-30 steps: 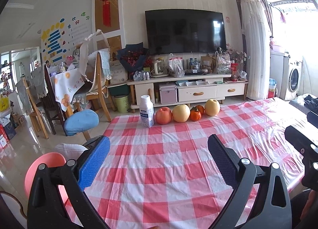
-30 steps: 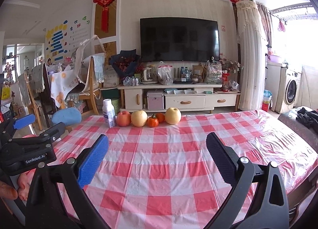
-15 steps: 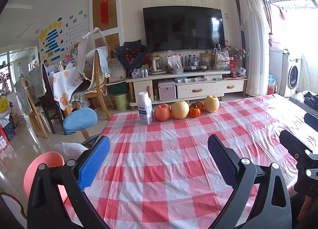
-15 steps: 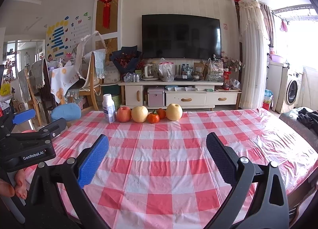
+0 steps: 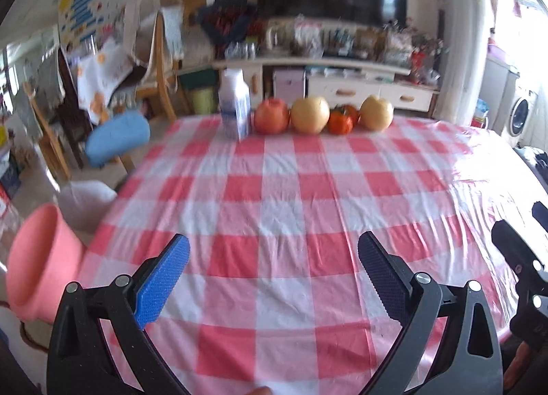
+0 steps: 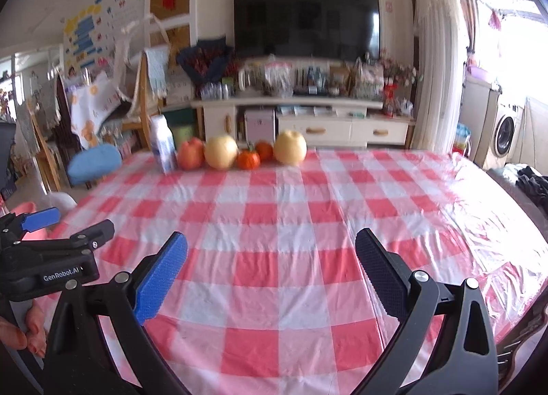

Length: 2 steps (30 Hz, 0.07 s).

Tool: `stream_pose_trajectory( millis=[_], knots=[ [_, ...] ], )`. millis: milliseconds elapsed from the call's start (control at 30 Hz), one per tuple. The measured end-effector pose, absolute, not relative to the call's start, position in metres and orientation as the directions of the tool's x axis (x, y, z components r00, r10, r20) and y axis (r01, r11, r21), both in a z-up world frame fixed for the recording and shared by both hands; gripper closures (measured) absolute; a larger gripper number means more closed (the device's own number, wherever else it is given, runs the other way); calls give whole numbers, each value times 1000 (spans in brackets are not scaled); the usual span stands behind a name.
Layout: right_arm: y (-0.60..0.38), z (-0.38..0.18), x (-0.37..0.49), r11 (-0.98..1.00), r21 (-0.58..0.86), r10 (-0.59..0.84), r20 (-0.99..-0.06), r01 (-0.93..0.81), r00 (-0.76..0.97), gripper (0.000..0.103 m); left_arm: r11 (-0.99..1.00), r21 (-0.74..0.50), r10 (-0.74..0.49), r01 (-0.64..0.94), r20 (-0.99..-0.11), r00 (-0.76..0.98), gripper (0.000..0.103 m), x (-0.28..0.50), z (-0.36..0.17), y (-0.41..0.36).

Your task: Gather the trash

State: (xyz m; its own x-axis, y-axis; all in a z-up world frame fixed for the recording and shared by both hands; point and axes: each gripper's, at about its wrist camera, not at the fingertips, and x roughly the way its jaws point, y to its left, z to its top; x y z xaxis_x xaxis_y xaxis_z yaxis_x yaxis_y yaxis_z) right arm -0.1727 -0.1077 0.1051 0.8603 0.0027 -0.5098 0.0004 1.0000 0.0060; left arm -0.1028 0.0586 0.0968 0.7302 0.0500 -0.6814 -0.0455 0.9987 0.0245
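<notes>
A white and blue milk carton [image 5: 235, 108] stands at the far edge of the red-checked table [image 5: 291, 196], left of a row of fruit [image 5: 310, 114]. It also shows in the right wrist view [image 6: 163, 148]. My left gripper [image 5: 274, 259] is open and empty above the near part of the table. My right gripper [image 6: 271, 258] is open and empty, to the right of the left one. A pink bin [image 5: 39, 263] stands on the floor beside the table's left edge.
The fruit row [image 6: 239, 153] holds an apple, two pears and two small red-orange fruits. A blue-seated chair [image 5: 116, 138] and wooden chairs stand left of the table. A TV cabinet [image 6: 291, 121] is behind. Dark clothes [image 6: 531, 182] lie at far right.
Both grippers have moved forward over the table and tilted down; the carton and fruit look nearer. The left view now shows more of the pink bin. Both stay open.
</notes>
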Motion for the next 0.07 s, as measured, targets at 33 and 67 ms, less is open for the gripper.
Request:
stream_pose_trajectory(
  millis=[33, 67],
  knots=[
    [-110, 99, -164, 1000, 8, 0, -528, 5, 849, 4, 998, 22, 55, -54, -689, 723, 5, -97, 92, 56],
    [-112, 94, -156, 1000, 10, -2, -544, 9, 839, 4, 997, 13, 65, -79, -699, 712, 5, -88, 83, 57]
  ],
)
